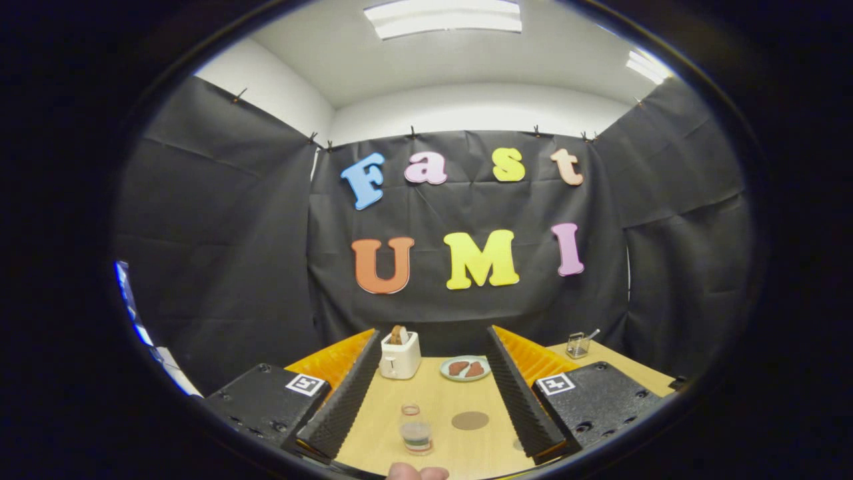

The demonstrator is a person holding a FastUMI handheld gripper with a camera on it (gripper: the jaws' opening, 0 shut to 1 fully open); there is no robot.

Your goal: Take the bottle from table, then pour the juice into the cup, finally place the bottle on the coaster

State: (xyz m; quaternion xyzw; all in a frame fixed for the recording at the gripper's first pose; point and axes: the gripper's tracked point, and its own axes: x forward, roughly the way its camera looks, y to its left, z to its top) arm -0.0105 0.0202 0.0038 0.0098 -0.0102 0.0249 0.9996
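Wooden bench (386,413) carries the bottle (416,429) between the wide-spread, empty fingers (426,400); a level, centred approach suits the grasp, coaster (470,421) beside

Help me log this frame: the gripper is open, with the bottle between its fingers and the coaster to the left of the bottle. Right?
Not quite. In the gripper view the coaster lies to the right of the bottle, not left. The gripper is open, the bottle between its fingers.

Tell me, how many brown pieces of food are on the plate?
2. Both lie side by side on the plate, right of the toaster, beyond the open gripper.
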